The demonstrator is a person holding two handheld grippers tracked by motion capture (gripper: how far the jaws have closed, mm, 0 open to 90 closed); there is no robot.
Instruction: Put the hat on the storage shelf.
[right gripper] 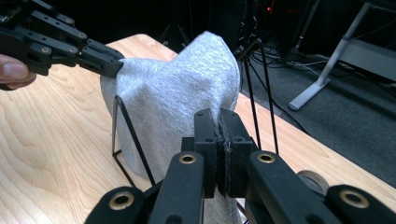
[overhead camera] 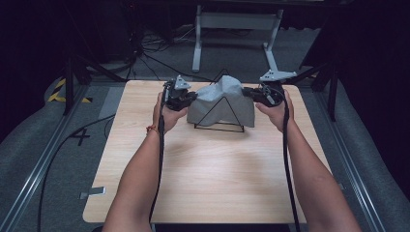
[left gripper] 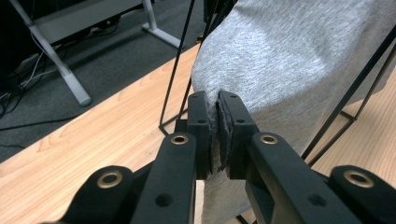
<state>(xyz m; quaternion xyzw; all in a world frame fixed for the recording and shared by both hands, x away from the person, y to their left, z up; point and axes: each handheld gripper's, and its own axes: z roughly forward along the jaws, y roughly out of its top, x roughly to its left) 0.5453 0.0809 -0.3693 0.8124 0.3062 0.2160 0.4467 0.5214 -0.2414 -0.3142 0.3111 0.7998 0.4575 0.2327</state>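
— Firstly, item one: the left gripper (left gripper: 216,100)?
— Jaws clamped on a fold of the grey cloth (left gripper: 299,60); fabric is squeezed between the pads and spills out below them. In the high view the left gripper (overhead camera: 193,98) bites the cloth's left edge, held in the left hand (overhead camera: 168,112).

— Item two: the right gripper (right gripper: 220,114)?
— Jaws pressed together on the cloth (right gripper: 187,88), a thin seam of fabric caught between them. From above, the right gripper (overhead camera: 247,91) holds the right edge, with the right hand (overhead camera: 276,110) behind it. Its own view also catches the left gripper (right gripper: 119,63) gripping the opposite edge, farther off.

— Item three: the cloth (overhead camera: 222,101). Location?
— Far half of the table (overhead camera: 203,183), about centre between left and right. Draped over a black wire frame (overhead camera: 220,118), peaked at the top, hanging down on both sides.

— Item four: the frame?
— Thin black rods forming a triangle on a flat base, standing on the table; the near rods show outside the cloth.

— Surroundings?
— Light wood table; grey carpet all round; a white stand (overhead camera: 237,29) on the floor beyond the far edge; black cables trailing from both grippers toward the near edge.
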